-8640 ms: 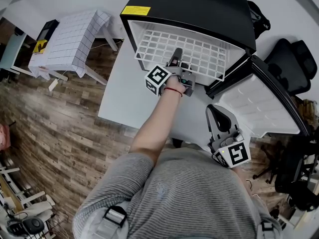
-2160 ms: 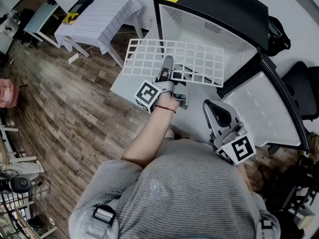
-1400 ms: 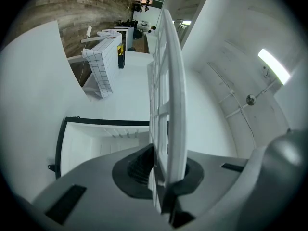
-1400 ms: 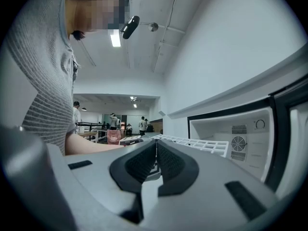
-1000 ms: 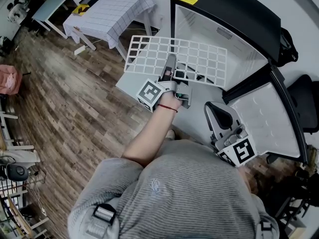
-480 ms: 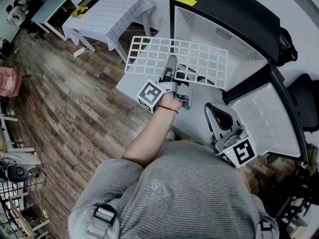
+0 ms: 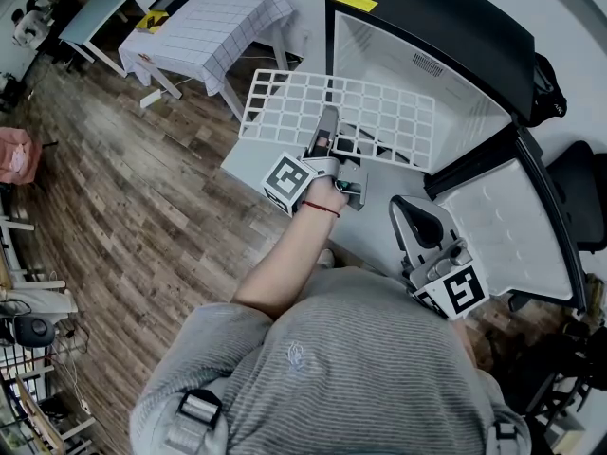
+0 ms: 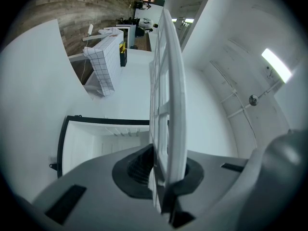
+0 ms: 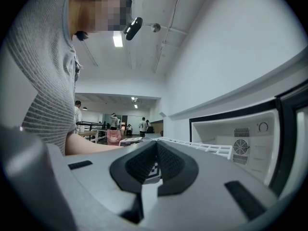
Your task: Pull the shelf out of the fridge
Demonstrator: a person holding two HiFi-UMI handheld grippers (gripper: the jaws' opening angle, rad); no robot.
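The white wire shelf (image 7: 379,112) hangs level in the air in front of the open black fridge (image 7: 446,17), fully outside its white cavity (image 7: 398,64). My left gripper (image 7: 325,129) is shut on the shelf's near edge. In the left gripper view the shelf (image 8: 168,81) stands edge-on between the pads of the left gripper (image 8: 161,172). My right gripper (image 7: 417,224) is held low by the person's body, shut, with nothing in it. From the right gripper view, past the right gripper (image 9: 155,147), the shelf (image 9: 197,146) and the fridge cavity (image 9: 240,138) show.
The fridge stands on a white table (image 7: 275,173), and its door (image 7: 503,216) is swung open to the right. A table with a checked cloth (image 7: 204,17) stands at the far left on the wooden floor. A black chair (image 7: 588,188) is at the right.
Since the earliest frame the shelf has come out of the fridge in my left gripper's hold. Over the last second it has barely shifted. The right gripper has stayed put.
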